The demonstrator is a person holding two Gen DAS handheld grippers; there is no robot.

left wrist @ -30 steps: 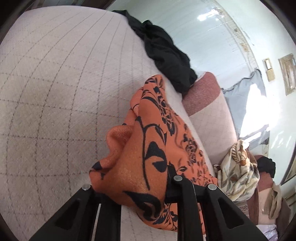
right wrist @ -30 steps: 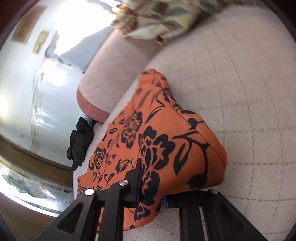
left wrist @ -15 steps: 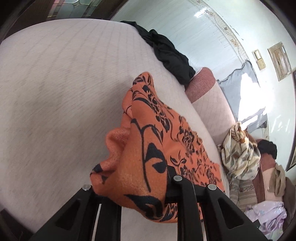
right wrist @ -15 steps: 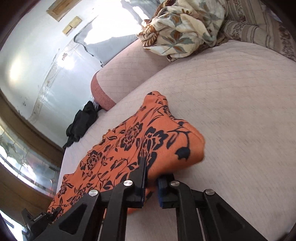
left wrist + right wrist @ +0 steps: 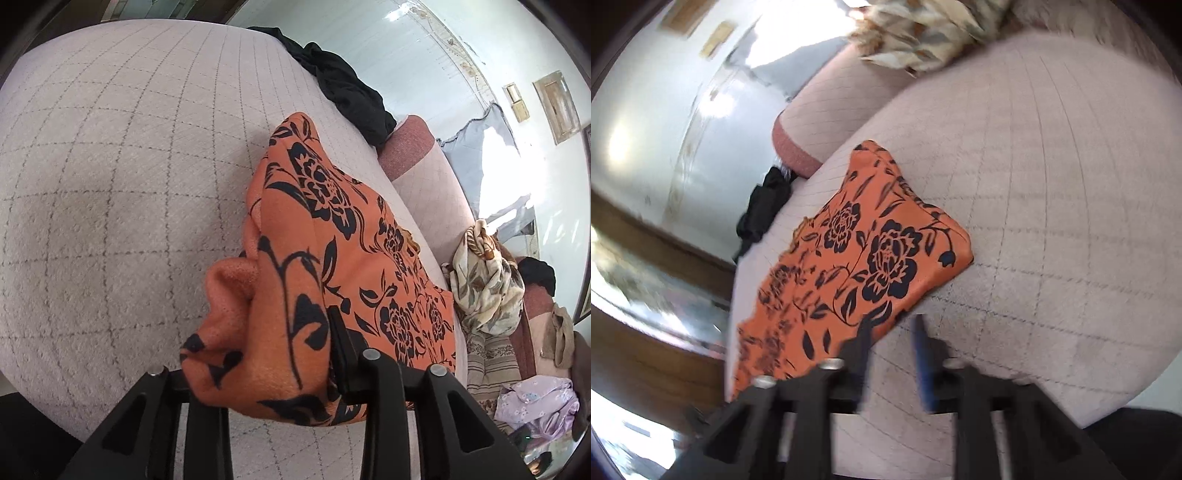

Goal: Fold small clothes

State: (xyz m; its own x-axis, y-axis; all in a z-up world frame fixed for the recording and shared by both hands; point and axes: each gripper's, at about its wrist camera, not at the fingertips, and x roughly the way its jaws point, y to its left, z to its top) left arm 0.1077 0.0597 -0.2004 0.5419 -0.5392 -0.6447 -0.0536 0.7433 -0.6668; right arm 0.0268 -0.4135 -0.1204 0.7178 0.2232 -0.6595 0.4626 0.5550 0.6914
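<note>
At lower centre of the left view, the left gripper (image 5: 295, 354) pinches a bunched corner of the orange cloth (image 5: 332, 258) to carry the fold, while the right gripper (image 5: 892, 347) gapes empty beside the cloth on the sofa (image 5: 1052, 184).

Quilted bed (image 5: 110, 184); orange garment (image 5: 332, 240), black garment (image 5: 347, 85)

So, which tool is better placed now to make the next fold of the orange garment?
Probably the left tool: it grips the orange black-flowered garment. The right tool is open and holds nothing.
</note>
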